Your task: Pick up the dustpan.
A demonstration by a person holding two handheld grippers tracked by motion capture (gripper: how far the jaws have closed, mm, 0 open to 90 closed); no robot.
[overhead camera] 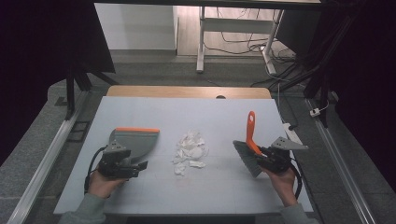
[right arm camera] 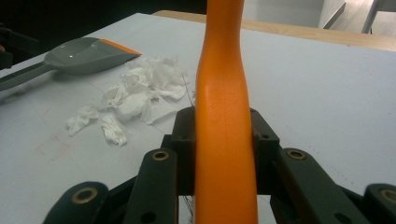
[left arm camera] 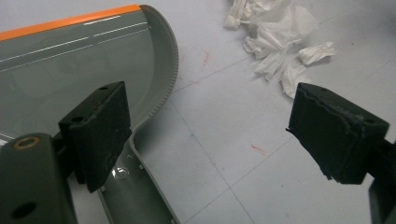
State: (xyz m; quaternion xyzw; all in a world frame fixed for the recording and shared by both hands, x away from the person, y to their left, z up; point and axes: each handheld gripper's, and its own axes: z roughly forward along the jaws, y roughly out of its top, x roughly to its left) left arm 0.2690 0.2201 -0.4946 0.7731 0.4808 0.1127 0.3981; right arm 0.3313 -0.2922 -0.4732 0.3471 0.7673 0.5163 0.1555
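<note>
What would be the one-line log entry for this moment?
left gripper: open beside dustpan handle | right gripper: shut on brush handle | paper scraps: heaped between dustpan and brush, not yet swept

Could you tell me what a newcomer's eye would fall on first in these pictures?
Probably the orange brush handle, standing nearly upright in the right gripper at the table's right, jaws shut on it. Next, the heap of crumpled white paper scraps at the middle of the white table. At its left lies the grey dustpan with an orange lip, the open left gripper over its handle end.
</note>
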